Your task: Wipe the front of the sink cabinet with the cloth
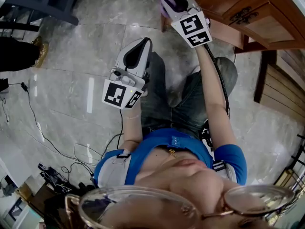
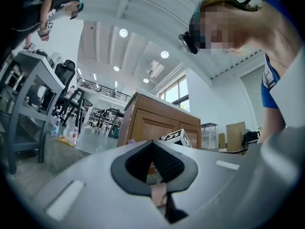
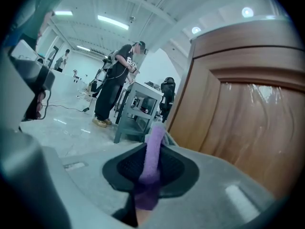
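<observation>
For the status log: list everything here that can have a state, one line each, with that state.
right gripper, shut on the cloth, held up beside the cabinet door.
cloth, pinched between the right jaws, with a narrow purple fold sticking out past them.
left gripper, shut with nothing between its jaws, held away from the cabinet door.
cabinet door, closed.

I see a pale grey marble-tile floor (image 1: 90,80), glossy with light streaks. A thin black cable (image 1: 35,120) snakes across its left side to a tangle of gear (image 1: 52,175) at the lower left. A dark table (image 1: 47,11) stands at the upper left, a brown shoe (image 1: 40,51) just below it. The wooden cabinet (image 1: 228,4) stands on the floor at the upper right
</observation>
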`<state>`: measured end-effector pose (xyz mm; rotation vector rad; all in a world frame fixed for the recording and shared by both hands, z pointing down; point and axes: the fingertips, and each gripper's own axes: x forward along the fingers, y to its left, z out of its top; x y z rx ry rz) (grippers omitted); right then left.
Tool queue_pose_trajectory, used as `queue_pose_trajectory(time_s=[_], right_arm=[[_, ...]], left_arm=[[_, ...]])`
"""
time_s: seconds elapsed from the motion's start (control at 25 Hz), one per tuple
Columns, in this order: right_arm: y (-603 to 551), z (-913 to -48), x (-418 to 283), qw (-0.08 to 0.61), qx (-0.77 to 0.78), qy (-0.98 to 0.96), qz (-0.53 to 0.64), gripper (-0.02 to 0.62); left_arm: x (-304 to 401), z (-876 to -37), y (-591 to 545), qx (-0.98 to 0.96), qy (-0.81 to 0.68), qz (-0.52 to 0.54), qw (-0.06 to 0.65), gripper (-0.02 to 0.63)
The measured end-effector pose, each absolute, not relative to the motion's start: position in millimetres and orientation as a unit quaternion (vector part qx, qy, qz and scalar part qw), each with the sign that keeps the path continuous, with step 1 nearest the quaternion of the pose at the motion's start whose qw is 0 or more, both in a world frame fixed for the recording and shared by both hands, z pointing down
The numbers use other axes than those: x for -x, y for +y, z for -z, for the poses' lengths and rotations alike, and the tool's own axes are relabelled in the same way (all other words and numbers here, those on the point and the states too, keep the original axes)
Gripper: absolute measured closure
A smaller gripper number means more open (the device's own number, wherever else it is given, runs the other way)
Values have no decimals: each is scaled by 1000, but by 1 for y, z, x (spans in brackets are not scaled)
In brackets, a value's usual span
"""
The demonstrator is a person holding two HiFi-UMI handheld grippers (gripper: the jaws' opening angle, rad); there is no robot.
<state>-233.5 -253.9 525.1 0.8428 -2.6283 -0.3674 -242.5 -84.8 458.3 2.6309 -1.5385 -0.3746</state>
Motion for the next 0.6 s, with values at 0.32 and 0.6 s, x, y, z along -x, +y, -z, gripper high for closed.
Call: queue_pose_trajectory(time_s=[0.32,0.6], right_arm=[[-254,-541,235,190,-294,-928,130,531],[-252,-580,240,234,-280,-923,120,531]], left_arm=[[243,-458,-88,-858,-499,119,37,606],[239,-456,-88,-860,-494,121,34,606]])
